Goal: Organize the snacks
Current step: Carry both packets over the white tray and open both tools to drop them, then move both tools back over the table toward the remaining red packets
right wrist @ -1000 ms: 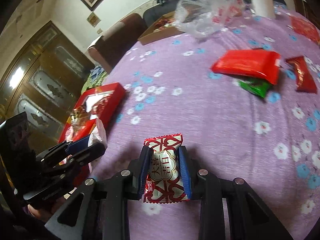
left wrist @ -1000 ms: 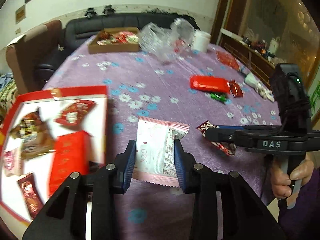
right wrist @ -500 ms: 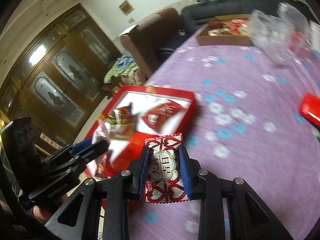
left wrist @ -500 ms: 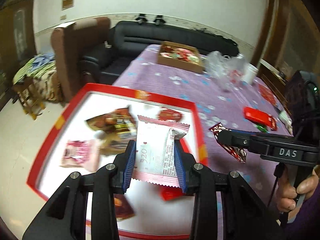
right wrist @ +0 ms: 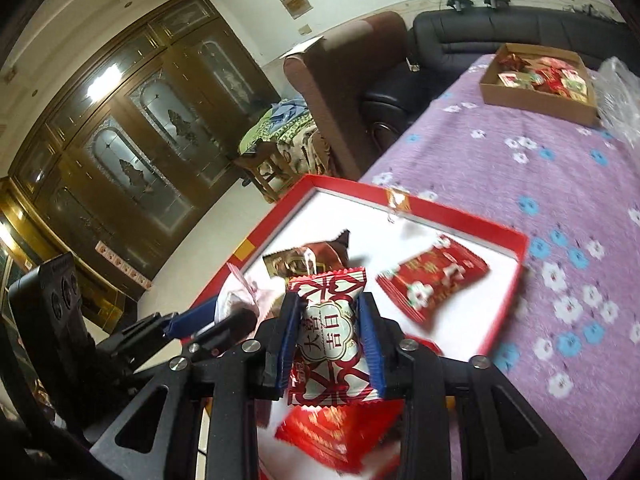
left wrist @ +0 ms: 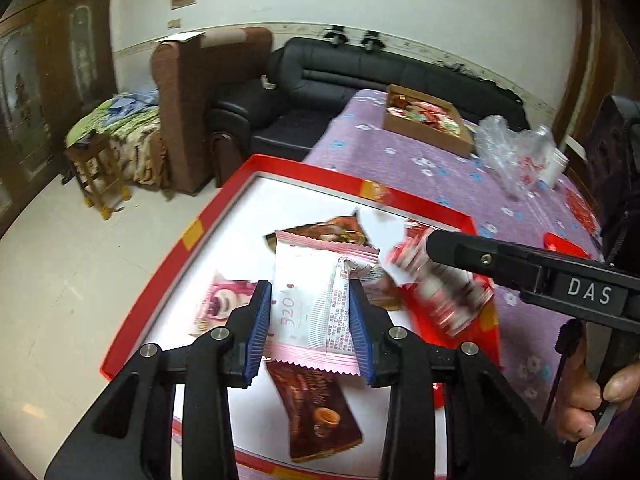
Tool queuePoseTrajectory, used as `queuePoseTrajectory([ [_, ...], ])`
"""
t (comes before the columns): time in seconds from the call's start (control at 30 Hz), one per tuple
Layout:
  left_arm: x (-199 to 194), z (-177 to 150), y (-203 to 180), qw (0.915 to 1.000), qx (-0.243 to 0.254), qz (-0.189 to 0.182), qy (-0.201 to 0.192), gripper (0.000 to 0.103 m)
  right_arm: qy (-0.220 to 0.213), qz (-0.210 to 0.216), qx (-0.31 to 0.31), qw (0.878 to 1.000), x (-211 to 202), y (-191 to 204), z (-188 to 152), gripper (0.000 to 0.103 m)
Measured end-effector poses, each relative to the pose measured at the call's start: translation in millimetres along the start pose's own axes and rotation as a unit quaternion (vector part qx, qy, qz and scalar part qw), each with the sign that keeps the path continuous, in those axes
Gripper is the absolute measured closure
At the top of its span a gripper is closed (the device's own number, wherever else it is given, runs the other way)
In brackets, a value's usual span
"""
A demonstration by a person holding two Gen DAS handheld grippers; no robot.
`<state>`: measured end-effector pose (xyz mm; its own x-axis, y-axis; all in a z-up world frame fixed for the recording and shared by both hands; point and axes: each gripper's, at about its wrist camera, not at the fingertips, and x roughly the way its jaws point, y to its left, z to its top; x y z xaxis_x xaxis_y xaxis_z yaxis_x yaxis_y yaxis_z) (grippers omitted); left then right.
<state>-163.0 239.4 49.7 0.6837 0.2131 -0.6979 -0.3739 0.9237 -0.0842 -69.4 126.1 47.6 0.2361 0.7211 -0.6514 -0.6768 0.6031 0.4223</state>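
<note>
My left gripper [left wrist: 308,296] is shut on a pink-and-white snack packet [left wrist: 320,264] marked 520, held above the white inside of the red tray [left wrist: 168,264]. My right gripper [right wrist: 329,308] hangs over the same tray [right wrist: 460,224] with a red-and-white candy packet [right wrist: 328,336] between its blue pads. Its jaws are opening, and the pads still touch the packet. In the left wrist view it reaches in from the right [left wrist: 436,248]. Several packets lie in the tray, among them a brown one [left wrist: 320,420], a pink one [left wrist: 224,300] and a red-and-white one [right wrist: 432,280].
A purple flowered cloth [right wrist: 540,168] covers the table. At its far end stand a cardboard box of snacks [left wrist: 424,120], a clear plastic bag [left wrist: 512,152] and a white cup [left wrist: 556,164]. A red packet [left wrist: 560,244] lies right of the tray. The tray lies at the table's left edge.
Both grippers have swung left from the open tablecloth to above the red tray, each carrying its packet. The right gripper's pads stand slightly wider apart than before.
</note>
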Motion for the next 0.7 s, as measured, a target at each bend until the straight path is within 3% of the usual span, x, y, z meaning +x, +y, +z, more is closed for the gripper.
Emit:
queuePoseTrajectory([
  [0.2,2,3,4,0.9996,-0.021,0.017,0.000,0.056,-0.008,0.005,0.014,1.000,-4,-12,2,0.058],
  [0.3,-2,5,-4,0.9997,-0.017,0.010,-0.011,0.051,-0.022,-0.005,0.030,0.999,-17,-30,2,0.058],
  [0.5,-11,7,-52,0.9986,0.041,-0.023,-0.024,0.039,-0.055,-0.042,0.059,0.996,-55,-78,-4,0.054],
  [0.7,-16,1,-109,0.9927,0.101,-0.065,-0.014,0.037,-0.083,-0.076,0.105,0.988,-102,-140,-18,0.053],
])
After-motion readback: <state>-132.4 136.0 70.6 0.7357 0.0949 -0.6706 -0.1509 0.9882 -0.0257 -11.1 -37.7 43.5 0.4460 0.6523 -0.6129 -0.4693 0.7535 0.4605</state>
